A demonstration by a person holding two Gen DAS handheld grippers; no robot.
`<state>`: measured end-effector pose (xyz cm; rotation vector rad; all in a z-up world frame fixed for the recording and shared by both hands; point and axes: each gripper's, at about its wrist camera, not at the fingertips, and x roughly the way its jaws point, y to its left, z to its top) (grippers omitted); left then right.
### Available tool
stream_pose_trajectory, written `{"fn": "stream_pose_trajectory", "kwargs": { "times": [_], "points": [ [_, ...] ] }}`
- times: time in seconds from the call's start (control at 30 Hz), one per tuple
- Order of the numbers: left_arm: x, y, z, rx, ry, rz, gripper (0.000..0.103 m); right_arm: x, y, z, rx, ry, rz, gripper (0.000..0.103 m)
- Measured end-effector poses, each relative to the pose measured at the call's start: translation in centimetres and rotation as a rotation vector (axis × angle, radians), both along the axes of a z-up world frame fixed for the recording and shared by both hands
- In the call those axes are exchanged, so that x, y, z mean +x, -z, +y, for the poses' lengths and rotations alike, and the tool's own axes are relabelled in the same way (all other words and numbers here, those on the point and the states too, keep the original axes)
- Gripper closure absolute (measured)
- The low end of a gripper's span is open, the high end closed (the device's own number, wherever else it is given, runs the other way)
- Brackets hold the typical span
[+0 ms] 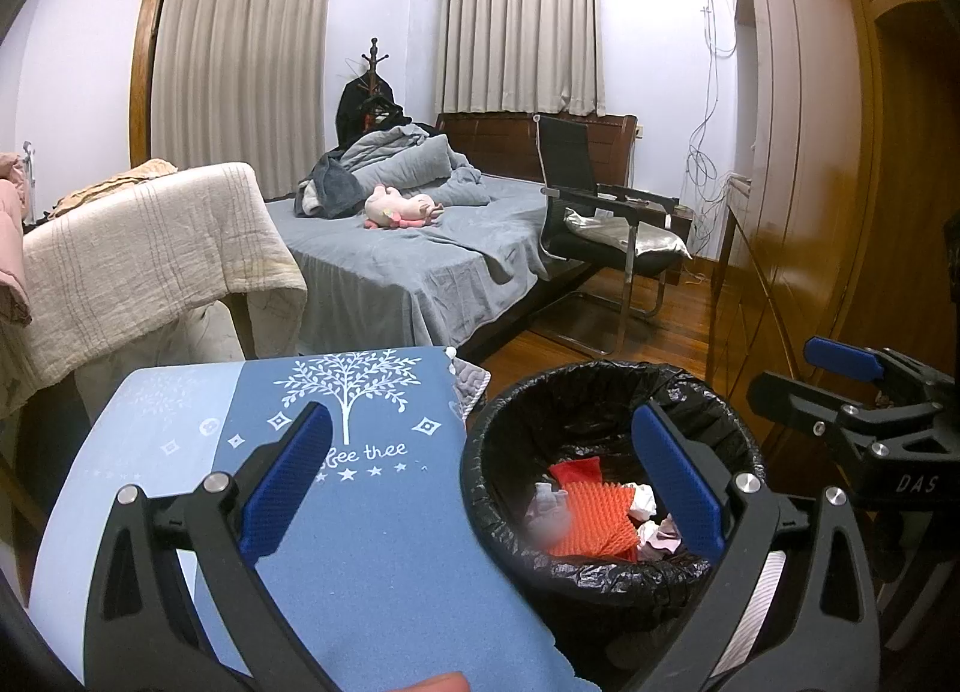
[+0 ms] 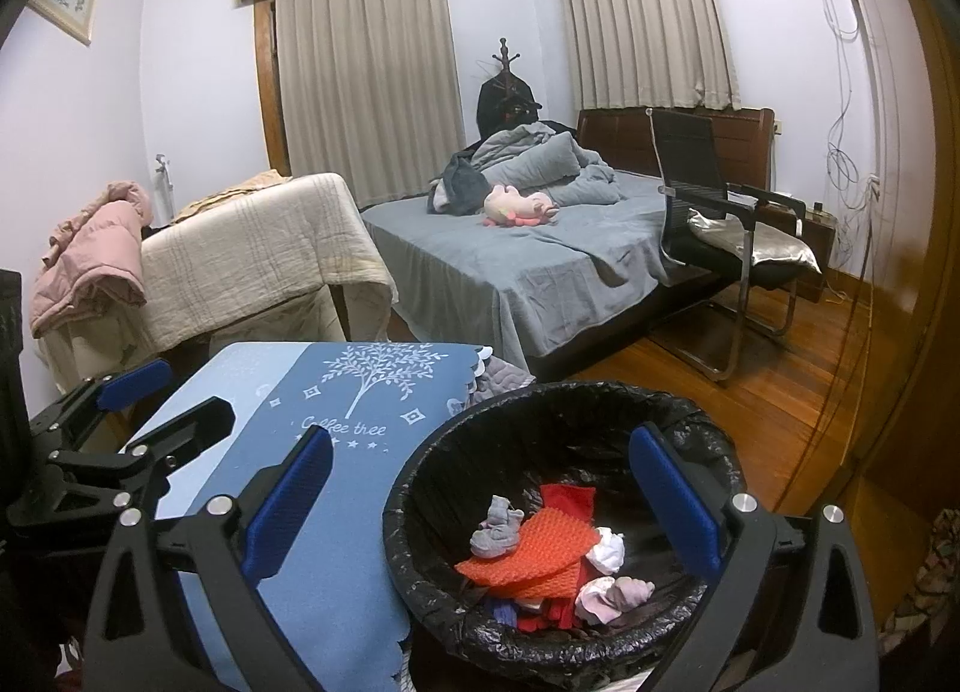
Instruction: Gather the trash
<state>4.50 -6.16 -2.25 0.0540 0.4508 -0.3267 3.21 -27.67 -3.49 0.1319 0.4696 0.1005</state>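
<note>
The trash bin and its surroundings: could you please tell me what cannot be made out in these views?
- Left wrist: a blurred patch hides trash beside the orange mat in the bin.
- Right wrist: the bottom trash is buried under the orange mat.
- Both: the blue cloth runs off the bottom edge.

A table (image 2: 336, 512) stands nearest the cameras, and a lined bin (image 2: 420, 488) stands on the floor (image 2: 750, 392) just beside its right edge. Crumpled cloths and a mesh piece (image 2: 528, 548) lie heaped in the bin's bottom. Behind the table's far edge a draped chair or sofa (image 2: 258, 254) sits to the left, with a jacket (image 2: 90, 260) slung at its left end. A bed (image 2: 540, 260) lies behind the table and bin, bedding piled toward its headboard and a soft toy (image 2: 519, 206) on top near the middle. An armchair (image 2: 720, 212) stands at the bed's right side.
</note>
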Motion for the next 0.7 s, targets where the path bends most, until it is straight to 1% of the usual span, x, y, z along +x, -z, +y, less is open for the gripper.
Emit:
{"fn": "stream_pose_trajectory", "kwargs": {
  "times": [0.7],
  "points": [
    [0.05,0.03,0.08,-0.001,0.001,0.000,0.006,-0.02,0.10,0.09,0.000,-0.001,0.000,0.006]
  ]
}}
